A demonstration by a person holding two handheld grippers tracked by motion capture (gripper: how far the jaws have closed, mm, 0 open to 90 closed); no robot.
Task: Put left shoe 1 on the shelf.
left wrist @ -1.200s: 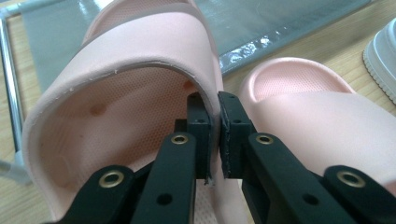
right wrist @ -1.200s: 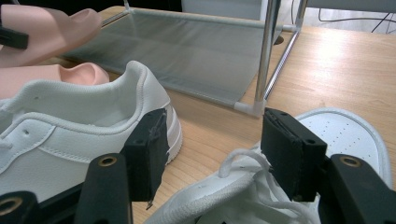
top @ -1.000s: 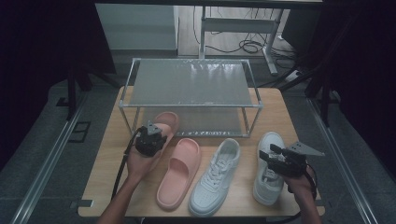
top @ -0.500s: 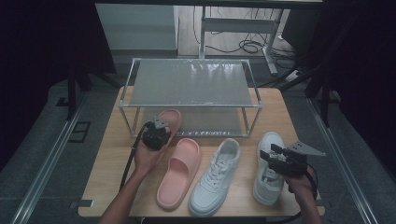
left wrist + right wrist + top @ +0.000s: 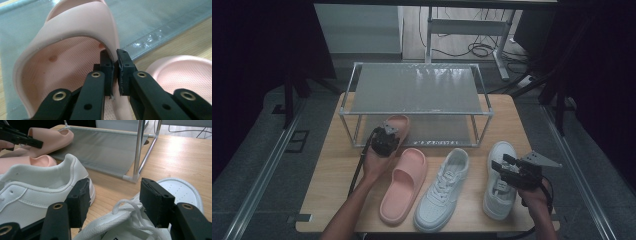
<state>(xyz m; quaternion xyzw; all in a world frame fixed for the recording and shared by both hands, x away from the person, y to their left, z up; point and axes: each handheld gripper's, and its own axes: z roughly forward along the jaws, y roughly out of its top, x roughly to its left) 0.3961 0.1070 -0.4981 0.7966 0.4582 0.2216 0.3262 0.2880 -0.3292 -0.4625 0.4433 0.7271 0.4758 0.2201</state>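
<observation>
A person's left tool [image 5: 388,133] pinches the side wall of a pink slipper [image 5: 398,123], its jaws closed on the rubber edge, as the left gripper view shows close up [image 5: 113,68]; the slipper sits at the front edge of the lower tier of a metal-framed shoe rack [image 5: 417,90], its long axis running from the table's near side toward the far side, toe under the rack, and its heel end is hidden by the tool and hand. Just right, its mate, a second pink slipper [image 5: 402,184], lies flat on the wooden table [image 5: 329,170], toe toward the rack. Next come two white sneakers: one [image 5: 443,189] near the table's middle, the other [image 5: 499,177] toward the right edge, both pointing at the rack. The right tool [image 5: 504,170] hovers over the right-hand sneaker with jaws wide apart and nothing between them; its own view shows laces below [image 5: 113,197]. Beyond the table, the room is dim: grey floor, floor rails, cables and a desk frame, details hard to make out.
</observation>
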